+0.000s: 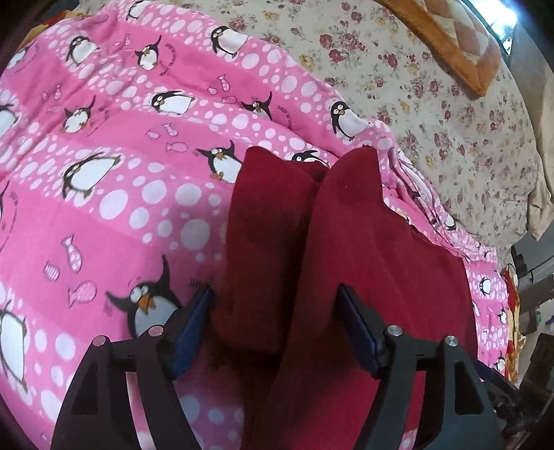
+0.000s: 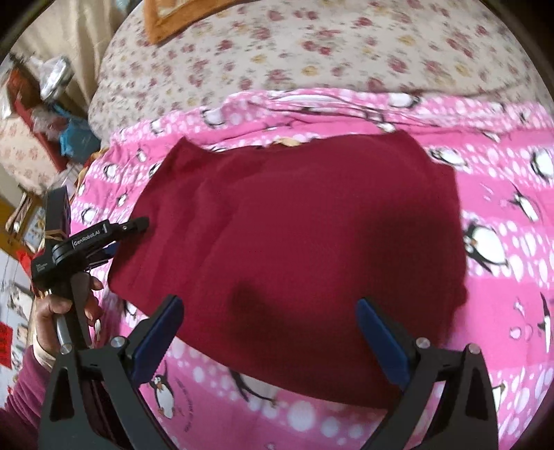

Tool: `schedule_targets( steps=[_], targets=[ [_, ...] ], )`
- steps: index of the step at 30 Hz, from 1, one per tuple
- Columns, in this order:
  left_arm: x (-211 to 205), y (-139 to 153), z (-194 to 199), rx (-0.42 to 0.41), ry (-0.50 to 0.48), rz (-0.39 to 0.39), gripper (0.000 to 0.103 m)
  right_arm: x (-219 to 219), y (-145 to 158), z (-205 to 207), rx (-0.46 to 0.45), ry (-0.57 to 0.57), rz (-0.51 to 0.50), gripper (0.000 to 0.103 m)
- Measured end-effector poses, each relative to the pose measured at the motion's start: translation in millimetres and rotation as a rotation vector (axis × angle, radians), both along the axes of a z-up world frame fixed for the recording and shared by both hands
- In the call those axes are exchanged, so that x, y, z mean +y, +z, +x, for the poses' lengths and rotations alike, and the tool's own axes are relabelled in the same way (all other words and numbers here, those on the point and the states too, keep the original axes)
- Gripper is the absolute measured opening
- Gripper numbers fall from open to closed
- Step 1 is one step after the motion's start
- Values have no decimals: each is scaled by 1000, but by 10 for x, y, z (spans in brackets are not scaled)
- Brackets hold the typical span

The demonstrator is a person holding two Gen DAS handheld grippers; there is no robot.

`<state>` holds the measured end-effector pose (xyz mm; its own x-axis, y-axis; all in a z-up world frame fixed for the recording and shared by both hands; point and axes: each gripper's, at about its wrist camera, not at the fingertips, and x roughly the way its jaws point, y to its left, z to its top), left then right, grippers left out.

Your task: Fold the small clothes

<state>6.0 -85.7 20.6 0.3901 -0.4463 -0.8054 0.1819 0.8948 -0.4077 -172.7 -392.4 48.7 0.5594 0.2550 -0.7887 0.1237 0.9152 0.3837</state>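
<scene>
Dark red knit cloth, the small garment [image 2: 294, 242], lies spread on a pink penguin-print blanket [image 2: 502, 207] that covers part of a bed; beyond the blanket we see a cream floral bedspread [image 2: 294, 52] and the corner of an orange-edged cushion [image 2: 155, 24].

Right wrist view: our right tool [image 2: 270, 329] hangs over the near edge of the garment. Its two blue-padded fingers [image 2: 155, 342] stand wide apart, one at each side of the near hem, with red cloth showing between them. We cannot see either pad pressing the fabric. The picture is somewhat blurred, so we cannot tell whether the tips touch the cloth. At the garment's left edge sits our left tool [image 2: 135, 225], black, held by a hand [image 2: 62, 311] in a dark red sleeve [image 2: 24, 391].

Left wrist view: the left tool [image 1: 275, 301] points down at the garment [image 1: 363, 259] from its side. Here the cloth rises in two upright folds running away from the camera, with a dark crease between them. One fold stands between the fingers; the other climbs over the right finger and spreads off to the right. The jaws stand apart; the left pad [image 1: 194, 325] lies just beside the fold, and we cannot see it clamping.
</scene>
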Motion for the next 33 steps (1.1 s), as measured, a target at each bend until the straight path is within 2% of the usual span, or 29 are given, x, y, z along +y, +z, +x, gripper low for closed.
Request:
schedule_targets(
  steps=[3,4,5,7,9,10,11,13,18,21,22,23,26,29,33],
  targets=[
    [-96,2,14,-5,-14,41,53,-159,-11,3,-1,-37,25,102],
    [-118,2,10,-4,-21,48,49,-205,-9,19,-6,-51,34,102],
    [-140,11,4,-3,-32,49,44,-231,-1,41,-11,-57,42,102],
    [-149,36,-1,-2,-48,25,21,-264,21,123,-34,-59,58,100],
    [-159,69,-10,3,-58,4,10,-250,39,230,-50,-47,49,89],
    [-168,80,-11,4,-62,-2,6,-222,35,330,-48,-33,36,75],
    [-176,91,-14,6,-67,-8,5,-196,26,418,-43,-16,33,58],
    [-187,125,-22,10,-71,-16,3,-110,-14,623,-35,26,48,45],
    [-188,262,-39,27,-88,-89,2,143,-50,1026,-80,102,81,41],
    [-224,364,-59,31,-100,-130,2,198,-317,1200,-25,66,137,39],
    [-246,401,-75,27,-105,-135,2,215,-381,1191,-39,52,130,34],
    [-271,432,-90,22,-111,-137,2,233,-380,1162,-65,53,113,34],
    [-378,551,-157,1,-136,-148,2,235,-320,1111,-59,68,114,34],
    [-453,629,-216,-6,-151,-171,2,132,-319,984,-69,60,208,34],
    [-583,705,-294,-1,-171,-210,2,-53,-449,843,-97,26,336,26]
  ],
)
